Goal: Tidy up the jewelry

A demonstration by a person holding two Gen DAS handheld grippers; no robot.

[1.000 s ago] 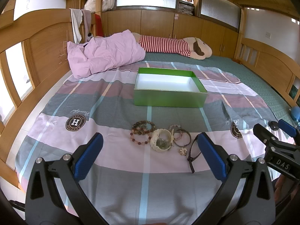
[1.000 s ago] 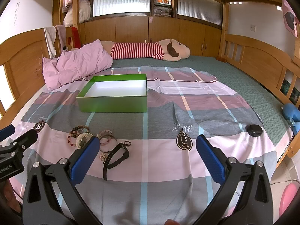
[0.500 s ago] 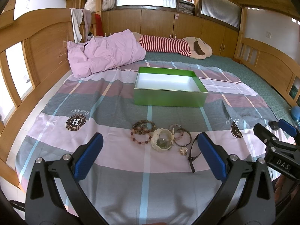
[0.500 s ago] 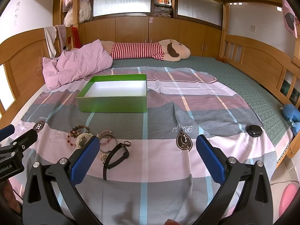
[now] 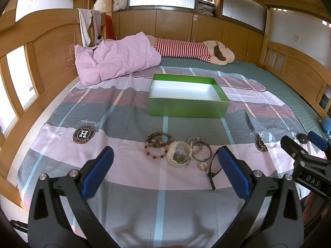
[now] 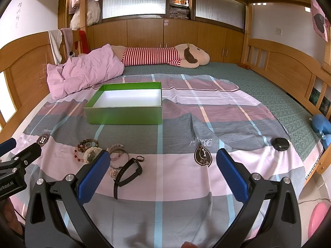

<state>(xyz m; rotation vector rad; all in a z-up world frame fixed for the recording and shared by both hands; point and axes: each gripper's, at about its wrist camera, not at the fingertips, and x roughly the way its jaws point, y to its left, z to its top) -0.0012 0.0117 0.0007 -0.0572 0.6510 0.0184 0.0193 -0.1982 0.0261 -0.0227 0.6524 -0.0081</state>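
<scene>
Left wrist view: we see the left gripper held low over the bedspread, its blue-padded fingers spread wide apart and holding nothing. Just beyond the fingertips lies the jewelry in one loose cluster: a beaded bracelet of brown and pink stones, a cream-coloured bangle touching it, a thin metal bangle beside that, a small charm, and a dark watch whose strap trails toward the camera. Farther off, well apart from the cluster, stands the green box, open at the top, with a white interior in which we can make out nothing.

Right wrist view: the right gripper is likewise spread wide with nothing between its pads. From here the watch lies nearest its left finger, and a small dark ring shows just beyond it. The green box again appears bare inside. A round black object rests near the bedspread's far edge; we cannot tell what it is.

We judge the task to be at its very start: no piece is in the box, no piece is grasped, and every item is left to move.
</scene>
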